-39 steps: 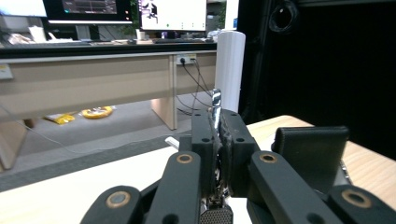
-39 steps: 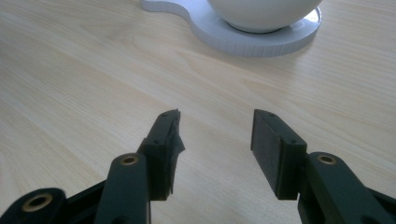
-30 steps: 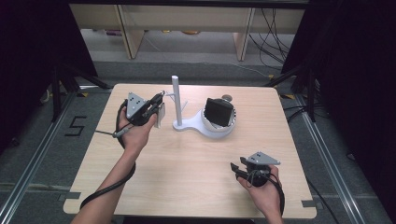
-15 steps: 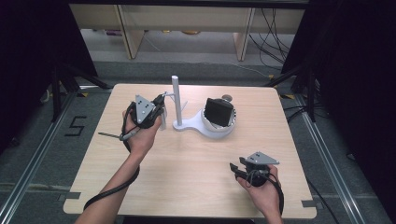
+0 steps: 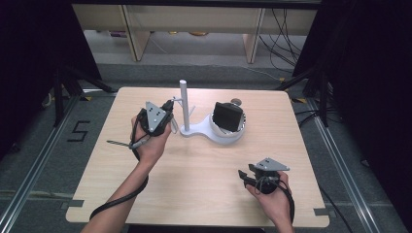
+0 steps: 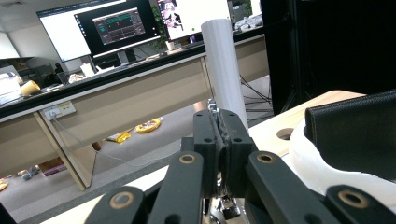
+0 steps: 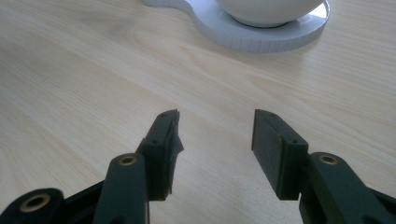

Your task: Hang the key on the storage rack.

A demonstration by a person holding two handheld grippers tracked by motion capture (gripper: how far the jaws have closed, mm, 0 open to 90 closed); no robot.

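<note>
Since a second ago, the left gripper (image 5: 167, 108) has drifted a little rightward, closer to the upright post (image 5: 184, 104) of the white stand (image 5: 204, 131) (a small shift, no more). Its jaws are pressed together around something small and metallic, seen in the left gripper view as a bit of shiny hardware (image 6: 227, 205) hanging below the pads; what it is cannot be told. The post rises just behind the jaws. A thin rod (image 5: 119, 143) pokes out from the left hand (image 5: 150, 143) toward the desk's left edge.

The right gripper (image 5: 244, 174) has kept its place near the desk's front right corner, its jaws apart with bare desk (image 7: 93, 70) between them. The stand's bowl holds a black case (image 5: 227, 116) near the desk's back edge.
</note>
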